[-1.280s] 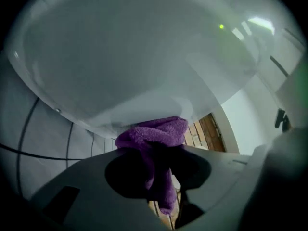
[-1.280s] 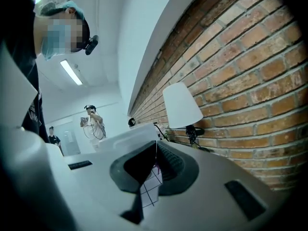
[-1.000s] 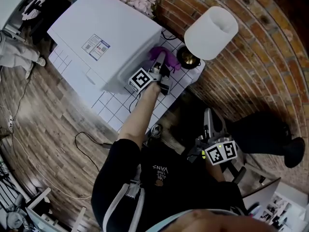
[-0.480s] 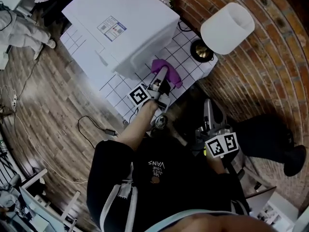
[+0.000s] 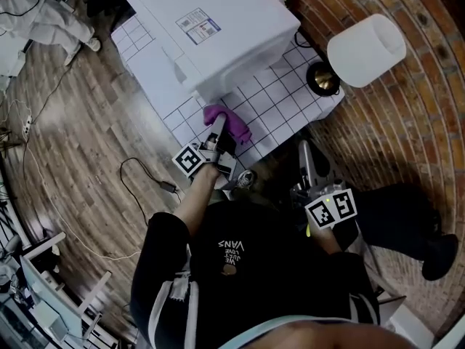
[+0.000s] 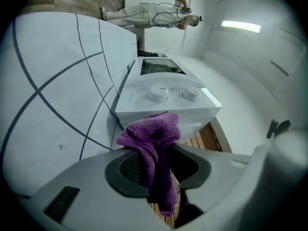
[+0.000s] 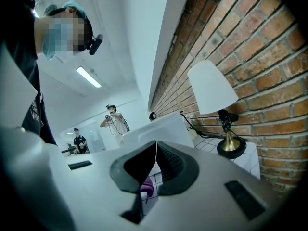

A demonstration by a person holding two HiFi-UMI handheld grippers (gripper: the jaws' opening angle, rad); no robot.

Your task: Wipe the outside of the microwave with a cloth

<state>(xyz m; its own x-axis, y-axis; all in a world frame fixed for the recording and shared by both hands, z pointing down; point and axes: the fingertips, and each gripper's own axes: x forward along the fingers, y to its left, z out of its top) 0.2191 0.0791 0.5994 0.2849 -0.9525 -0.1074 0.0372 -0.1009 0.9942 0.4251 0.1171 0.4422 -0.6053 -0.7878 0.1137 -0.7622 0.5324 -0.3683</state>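
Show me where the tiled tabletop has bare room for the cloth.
The widest bare tiles on the table lie between the microwave and the lamp base. A narrower strip runs between the microwave's front and the table edge. It is crowded at the near edge, where the left gripper holds the cloth.

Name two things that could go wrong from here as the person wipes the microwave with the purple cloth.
1. The left hand-held gripper pinches only a fold of the purple cloth, and the rest bunches loose above the jaws. Dragging it across a surface may pull it free.
2. The microwave has its knobs just ahead of the cloth, so a wipe across them might turn one.
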